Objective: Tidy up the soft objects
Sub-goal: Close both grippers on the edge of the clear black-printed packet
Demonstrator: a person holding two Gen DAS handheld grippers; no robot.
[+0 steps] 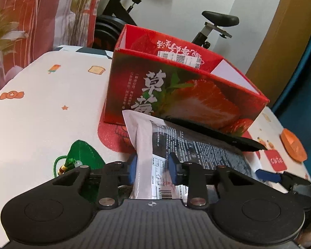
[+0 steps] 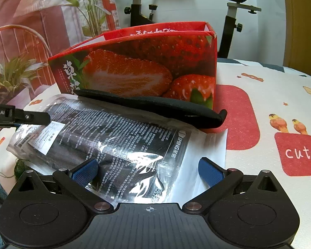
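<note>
A clear plastic pack of black masks (image 1: 197, 145) lies on the table in front of a red strawberry box (image 1: 176, 95). My left gripper (image 1: 153, 168) is shut on the pack's near end, which stands bunched up between the blue pads. In the right wrist view the same pack (image 2: 114, 141) stretches from the left gripper's finger (image 2: 20, 117) towards me. My right gripper (image 2: 148, 172) is open, its pads wide apart over the pack's other end. A black soft strip (image 2: 155, 105) rests against the foot of the box (image 2: 145, 68) and over the pack's far edge.
A green drawstring pouch (image 1: 83, 153) lies left of my left gripper. An orange object (image 1: 293, 147) sits at the right table edge. The patterned tablecloth (image 2: 269, 95) covers the table. An exercise bike (image 1: 217, 18) stands behind the box, and a floral curtain (image 1: 20, 20) hangs at the left.
</note>
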